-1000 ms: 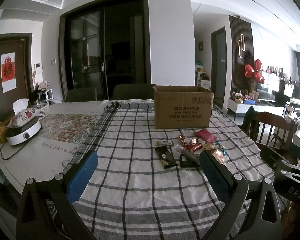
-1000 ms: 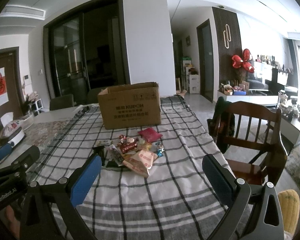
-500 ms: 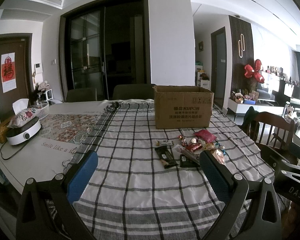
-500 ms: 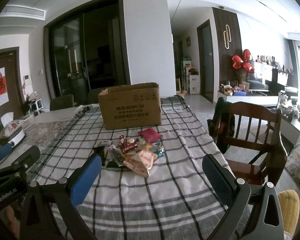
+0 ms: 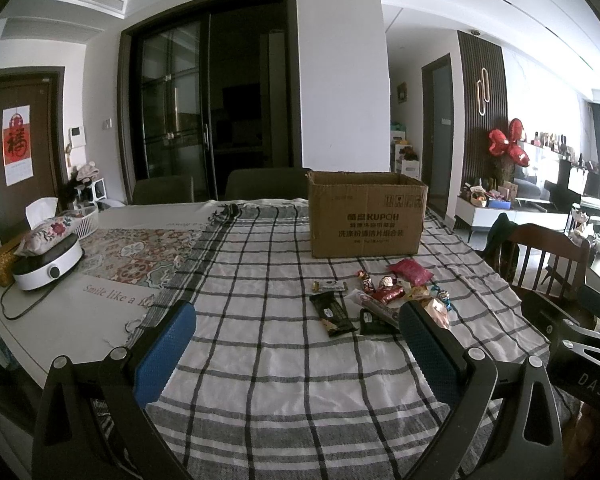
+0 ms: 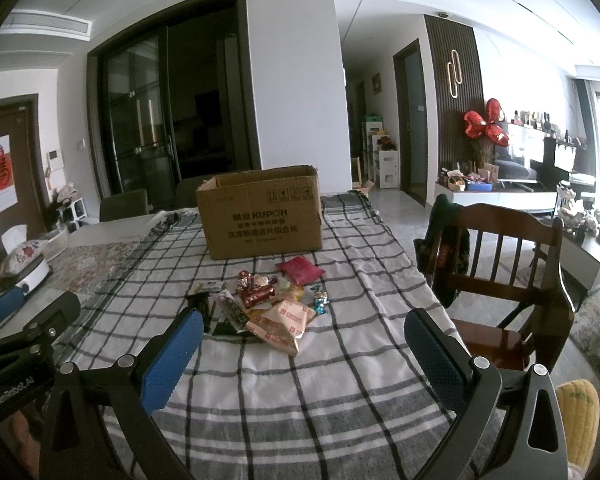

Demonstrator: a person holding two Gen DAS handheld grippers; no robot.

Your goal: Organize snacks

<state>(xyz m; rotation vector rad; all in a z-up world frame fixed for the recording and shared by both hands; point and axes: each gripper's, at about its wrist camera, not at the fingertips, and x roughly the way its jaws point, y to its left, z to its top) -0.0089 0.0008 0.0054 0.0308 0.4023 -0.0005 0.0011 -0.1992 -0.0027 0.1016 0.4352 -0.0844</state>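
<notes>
A heap of snack packets (image 5: 384, 300) (image 6: 268, 304) lies on the checked tablecloth (image 5: 260, 360) in front of an open cardboard box (image 5: 366, 214) (image 6: 260, 212). Among the packets are a dark bar (image 5: 332, 314), a red pouch (image 6: 300, 270) and a pale paper bag (image 6: 282, 320). My left gripper (image 5: 296, 344) hovers open above the cloth, short of the heap. The right gripper (image 6: 304, 350) is open too, just before the paper bag. Neither holds anything.
A white cooker (image 5: 48, 264) with a floral pouch on it and a tissue box stand at the table's left end. A wooden chair (image 6: 512, 276) stands by the right edge. Dark chairs sit behind the far side.
</notes>
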